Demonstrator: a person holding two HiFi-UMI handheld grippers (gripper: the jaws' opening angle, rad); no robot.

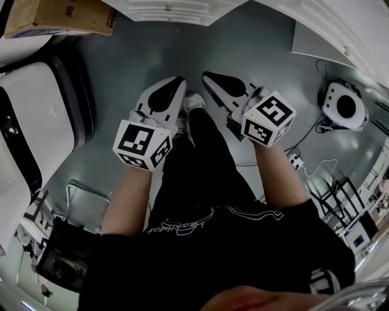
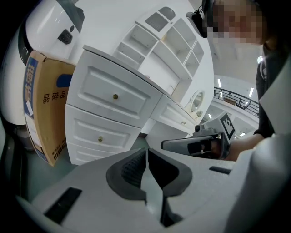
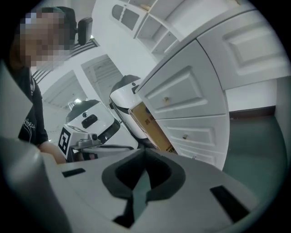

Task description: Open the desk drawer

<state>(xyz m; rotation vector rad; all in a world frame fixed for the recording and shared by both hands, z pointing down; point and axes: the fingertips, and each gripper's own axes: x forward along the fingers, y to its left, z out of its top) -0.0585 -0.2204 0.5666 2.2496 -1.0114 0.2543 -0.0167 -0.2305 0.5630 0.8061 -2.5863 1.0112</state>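
Grey left gripper [image 2: 146, 152] and grey right gripper [image 3: 144, 152] had jaws pressed together, empty; beyond them, untouched, stood the white panelled desk drawer with brass knob [image 2: 115, 96], shut, a brown cardboard box [image 2: 45, 109] partly hidden behind it

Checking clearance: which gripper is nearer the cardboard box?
Left. In the head view the left gripper sits down and to the right of the box. The right gripper is farther right, beyond the left one.
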